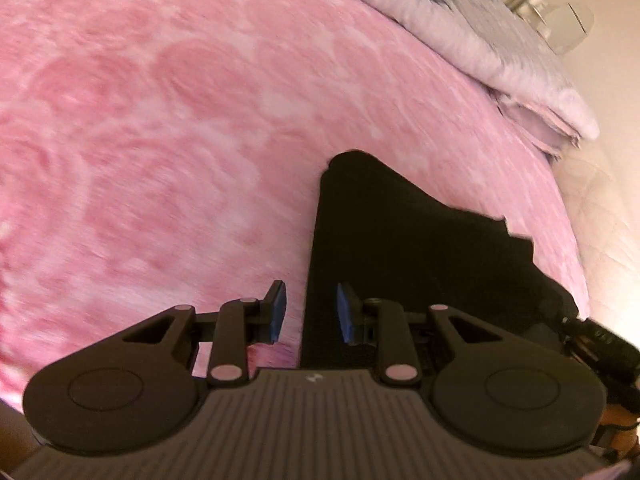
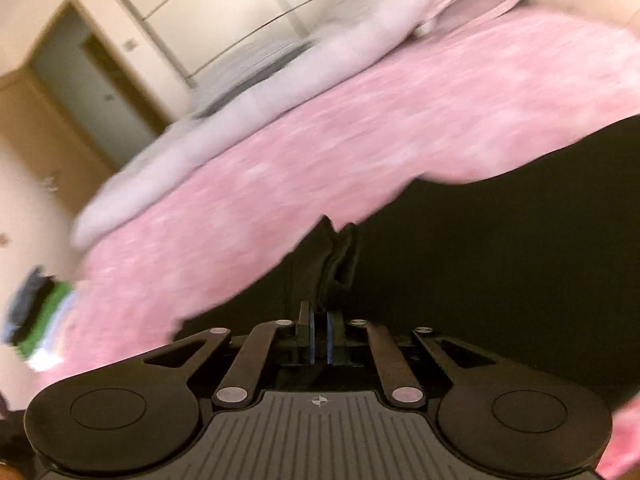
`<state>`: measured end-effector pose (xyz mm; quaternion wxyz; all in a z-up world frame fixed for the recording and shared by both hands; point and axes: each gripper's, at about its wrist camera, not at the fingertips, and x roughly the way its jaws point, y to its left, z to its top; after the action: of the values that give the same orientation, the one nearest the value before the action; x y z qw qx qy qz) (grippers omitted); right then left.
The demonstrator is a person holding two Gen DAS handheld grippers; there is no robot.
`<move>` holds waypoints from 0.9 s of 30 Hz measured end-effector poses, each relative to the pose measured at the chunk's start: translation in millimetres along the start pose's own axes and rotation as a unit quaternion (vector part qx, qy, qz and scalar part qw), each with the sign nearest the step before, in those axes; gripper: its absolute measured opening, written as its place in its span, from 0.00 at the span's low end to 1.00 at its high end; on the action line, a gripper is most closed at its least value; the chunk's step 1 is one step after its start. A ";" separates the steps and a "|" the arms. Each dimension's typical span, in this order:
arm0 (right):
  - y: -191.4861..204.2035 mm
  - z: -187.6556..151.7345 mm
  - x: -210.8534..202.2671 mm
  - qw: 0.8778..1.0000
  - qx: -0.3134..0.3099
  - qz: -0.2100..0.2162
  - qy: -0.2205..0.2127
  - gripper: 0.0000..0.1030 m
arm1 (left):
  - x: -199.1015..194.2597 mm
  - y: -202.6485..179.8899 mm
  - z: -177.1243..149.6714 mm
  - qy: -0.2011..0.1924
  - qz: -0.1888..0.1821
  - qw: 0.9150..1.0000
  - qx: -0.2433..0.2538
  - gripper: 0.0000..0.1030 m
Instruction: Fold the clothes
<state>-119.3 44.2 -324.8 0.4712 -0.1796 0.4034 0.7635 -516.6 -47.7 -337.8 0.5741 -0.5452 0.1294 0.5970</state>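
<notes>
A black garment (image 1: 400, 248) lies on the pink fleece bedspread (image 1: 180, 120), at lower right in the left wrist view. My left gripper (image 1: 310, 314) hovers open over the garment's left edge, its blue pads (image 1: 278, 312) apart with nothing between them. In the right wrist view the black garment (image 2: 500, 260) fills the right half, and my right gripper (image 2: 319, 338) is shut on a bunched fold of it, which sticks up past the fingertips. The right gripper's body (image 1: 600, 344) shows at the far right of the left wrist view.
A folded pale lilac blanket (image 1: 500, 52) lies along the far edge of the bed. A pile of folded clothes (image 2: 36, 320) in green, blue and black sits past the bed's left end. A wardrobe (image 2: 192, 8) and a door (image 2: 84, 88) stand behind.
</notes>
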 end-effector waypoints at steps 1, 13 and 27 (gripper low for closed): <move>-12.9 -0.9 -2.9 1.000 0.001 -0.029 0.001 0.04 | 4.9 -5.6 -1.0 0.006 -0.005 1.000 0.007 0.21; -110.7 -8.7 6.1 0.971 0.234 -0.029 0.032 0.21 | 41.5 -47.3 -5.2 0.044 -0.005 0.998 0.054 0.21; -135.6 43.4 -46.1 0.991 0.033 -0.118 -0.058 0.04 | 77.6 -105.0 -9.6 0.071 -0.006 0.992 0.100 0.21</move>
<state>25.2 83.0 -328.8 0.5862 -0.1654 0.3762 0.6982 -405.3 19.3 -353.9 0.6191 -0.5266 0.2254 0.5372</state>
